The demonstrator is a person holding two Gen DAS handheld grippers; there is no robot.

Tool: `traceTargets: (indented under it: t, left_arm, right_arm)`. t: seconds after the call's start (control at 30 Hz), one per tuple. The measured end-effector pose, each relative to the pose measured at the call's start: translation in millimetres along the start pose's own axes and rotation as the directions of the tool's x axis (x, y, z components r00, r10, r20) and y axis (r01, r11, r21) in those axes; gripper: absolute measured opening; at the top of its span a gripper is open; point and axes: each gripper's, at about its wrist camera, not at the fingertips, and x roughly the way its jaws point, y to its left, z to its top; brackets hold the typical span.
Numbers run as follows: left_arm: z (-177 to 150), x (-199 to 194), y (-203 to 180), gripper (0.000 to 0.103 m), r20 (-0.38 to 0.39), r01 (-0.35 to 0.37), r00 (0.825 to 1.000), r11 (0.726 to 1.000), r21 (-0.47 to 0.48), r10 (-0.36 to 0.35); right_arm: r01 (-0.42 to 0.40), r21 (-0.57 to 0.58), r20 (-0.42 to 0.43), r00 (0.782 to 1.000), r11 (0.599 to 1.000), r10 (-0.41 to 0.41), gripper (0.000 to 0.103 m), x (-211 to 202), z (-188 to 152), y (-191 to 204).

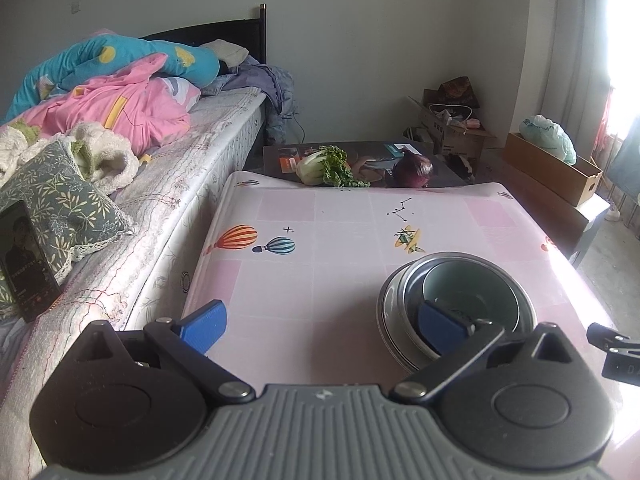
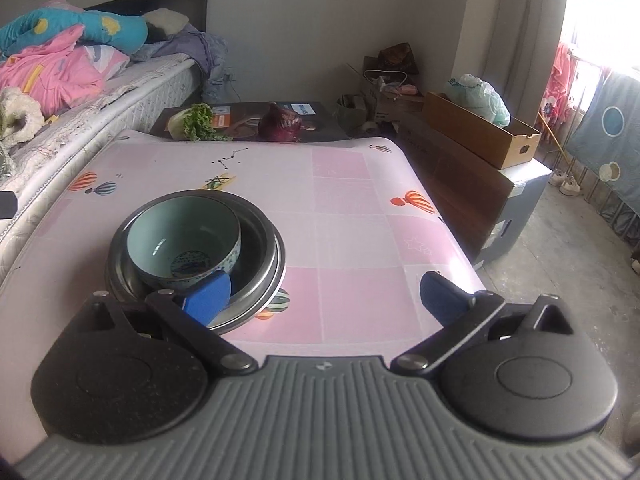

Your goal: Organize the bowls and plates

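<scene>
Bed [image 1: 192, 152] along the left, heaped with pink and blue bedding.

Table [image 2: 352, 208] beside it, under a pink patterned cover with balloon prints. Past its far edge, a dark board [image 2: 320, 120] carrying a leafy green vegetable [image 2: 196, 120] and a purple onion-like bulb [image 2: 280, 122].

Stack of metal bowls [image 2: 264, 264] on the near part of the table, nested. Inside the top one sits a pale green ceramic bowl [image 2: 176, 232], tilted, leaning toward the near-left rim.

Left tool [image 1: 324, 322] held low and level over the near table edge, pointing across the table, spread wide, gripping nothing. Its right finger [image 1: 440, 328] overlaps the near side of the bowl stack in view; contact or just above, cannot tell.

Right tool [image 2: 326, 294] likewise low, level, pointing forward, also spread wide and empty. Its left finger [image 2: 208, 296] lies over the near rim of the metal bowls, close against the ceramic bowl's outer wall. Its other finger hangs over bare table to the right of the stack.
</scene>
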Motion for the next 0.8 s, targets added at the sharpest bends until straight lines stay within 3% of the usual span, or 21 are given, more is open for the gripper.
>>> traceTargets:
  t: [0.13, 0.37, 0.5, 0.8]
  left_arm:
    - [2.5, -9.0, -3.5, 0.103, 0.011, 0.03, 0.999, 0.999, -0.023, -0.03]
    - [-17.2, -6.9, -34.0, 0.103, -0.05, 0.066, 0.997, 0.998, 0.005, -0.066]
    - [-23.5, -3.8, -41.1, 0.103, -0.06, 0.039, 0.997, 0.999, 0.033, -0.037]
    - [-21.4, 12.1, -29.8, 0.103, -0.135, -0.024, 0.991, 1.0, -0.007, 0.023]
  right_arm:
    - [0.026, 0.054, -0.025, 0.999, 0.998, -0.025, 0.102, 14.1, -2.8, -4.4]
    - [0.025, 0.039, -0.07, 0.997, 0.999, -0.022, 0.102, 27.5, -6.7, 15.4]
    - [-0.019, 0.013, -0.058, 0.998, 1.0, 0.02, 0.102, 21.4, -7.9, 25.4]
    - [-0.084, -0.005, -0.03, 0.996, 0.996, 0.084, 0.102, -3.9, -3.7, 36.3]
